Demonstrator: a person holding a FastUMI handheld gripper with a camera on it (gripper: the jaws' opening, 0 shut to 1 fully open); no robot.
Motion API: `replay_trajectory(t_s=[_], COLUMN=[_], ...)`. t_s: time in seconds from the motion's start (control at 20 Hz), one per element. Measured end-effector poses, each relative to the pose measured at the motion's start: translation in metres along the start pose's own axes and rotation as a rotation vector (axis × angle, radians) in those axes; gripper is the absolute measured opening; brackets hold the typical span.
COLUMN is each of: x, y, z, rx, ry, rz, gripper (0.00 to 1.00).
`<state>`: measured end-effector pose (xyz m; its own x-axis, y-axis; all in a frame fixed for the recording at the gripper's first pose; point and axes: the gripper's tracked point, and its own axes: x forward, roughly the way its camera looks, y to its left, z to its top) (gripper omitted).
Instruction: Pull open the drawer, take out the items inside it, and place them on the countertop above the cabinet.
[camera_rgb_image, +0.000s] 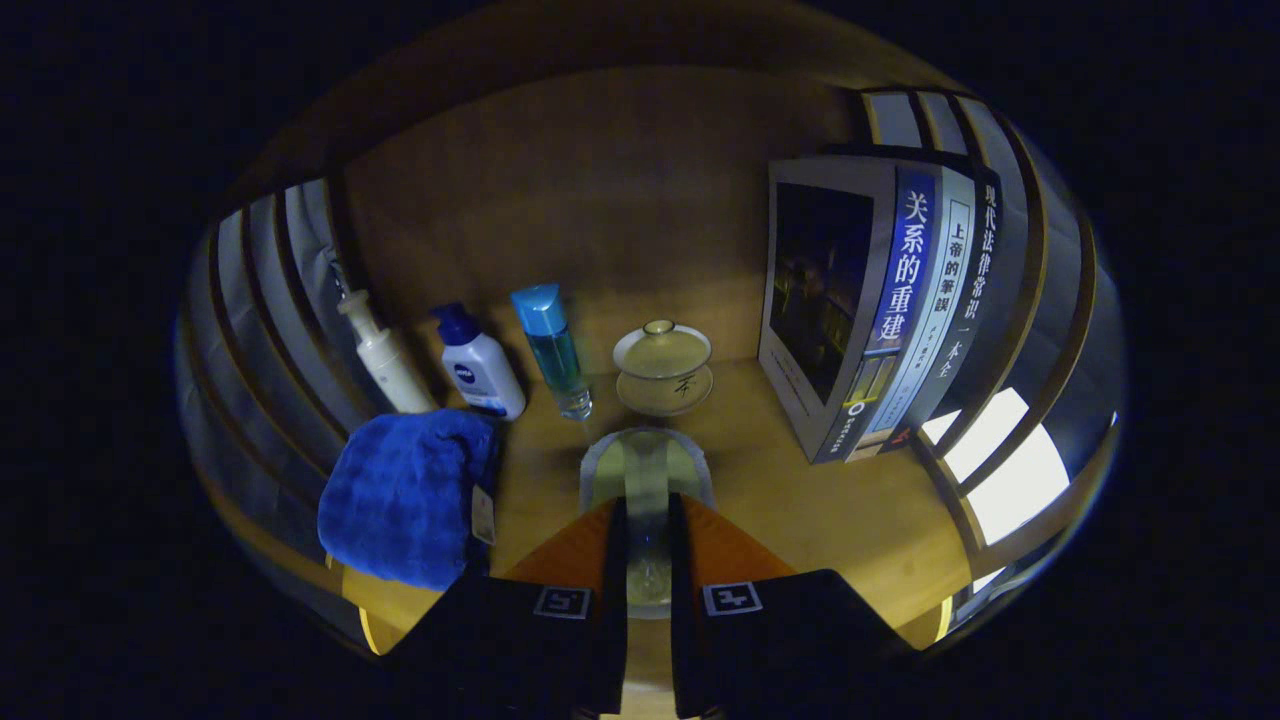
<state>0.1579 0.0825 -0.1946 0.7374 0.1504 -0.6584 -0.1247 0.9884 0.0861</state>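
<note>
My gripper (647, 505) is shut on a clear drinking glass (645, 462), whose rim juts out just ahead of the fingertips. The glass is over the wooden countertop (800, 510); whether its base touches the wood is hidden by the fingers. Just beyond the glass stands a lidded tea bowl on a saucer (663, 366). A folded blue towel (405, 495) lies on the countertop to the left of the fingers.
Behind the towel stand a cream pump bottle (385, 362), a white bottle with a dark blue cap (480, 368) and a clear teal bottle with a blue cap (553, 350). Upright books (880, 310) stand to the right. Slatted side walls and a wooden back panel enclose the shelf.
</note>
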Motion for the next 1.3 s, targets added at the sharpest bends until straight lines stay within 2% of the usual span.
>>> replay_trajectory(t_s=[0.3,0.45,0.65,0.8,0.95,1.15,1.3], x=[0.004,0.001,-0.011,-0.039,-0.074,-0.131,-0.174], y=[0.003,-0.002,-0.006,-0.015,-0.019,-0.023,-0.018], z=[0.007,0.010,0.004,0.003,0.000,-0.013,-0.038], rx=[0.001,-0.012,0.079,0.102,0.107,0.044,0.024], ry=[-0.054,-0.099,-0.178,-0.268,-0.335,-0.432,-0.479], rz=[0.015,-0.003,0.011,0.003,0.000,-0.032,-0.038], gripper=[0.29,0.50,0.78,0.99,0.99,0.98,0.98])
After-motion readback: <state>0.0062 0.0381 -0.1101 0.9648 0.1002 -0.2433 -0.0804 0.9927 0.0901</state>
